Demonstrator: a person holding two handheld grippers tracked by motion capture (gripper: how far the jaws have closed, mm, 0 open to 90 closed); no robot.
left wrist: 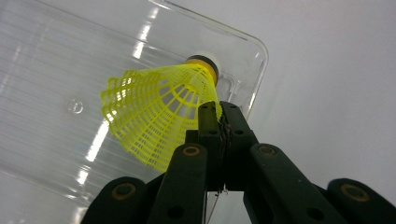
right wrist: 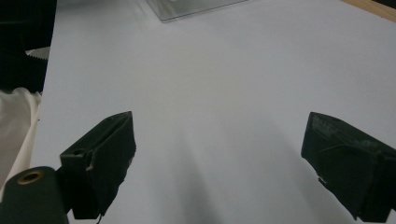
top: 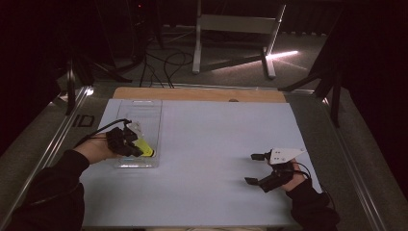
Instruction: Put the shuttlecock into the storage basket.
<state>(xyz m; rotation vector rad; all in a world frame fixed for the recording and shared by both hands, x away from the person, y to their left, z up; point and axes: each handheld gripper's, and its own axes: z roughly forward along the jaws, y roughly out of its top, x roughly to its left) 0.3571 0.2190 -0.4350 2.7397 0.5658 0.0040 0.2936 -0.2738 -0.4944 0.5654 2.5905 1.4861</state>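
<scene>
A yellow plastic shuttlecock (left wrist: 159, 107) with a white cork tip and black band hangs over the near end of a clear plastic tray (left wrist: 56, 60). My left gripper (left wrist: 218, 114) is shut on the edge of its mesh skirt. In the high view the left gripper (top: 136, 149) holds the shuttlecock (top: 144, 147) above the tray (top: 142, 111) at the table's left. My right gripper (top: 253, 168) hovers open over the bare white sheet at the right, nothing between its pads (right wrist: 107, 154).
A white sheet (top: 211, 144) covers the table, with a wooden strip (top: 192, 94) along its far edge. Metal rails run down both sides. A bench frame (top: 235, 29) and cables lie on the floor beyond. A tray corner (right wrist: 196, 9) shows far off in the right gripper view.
</scene>
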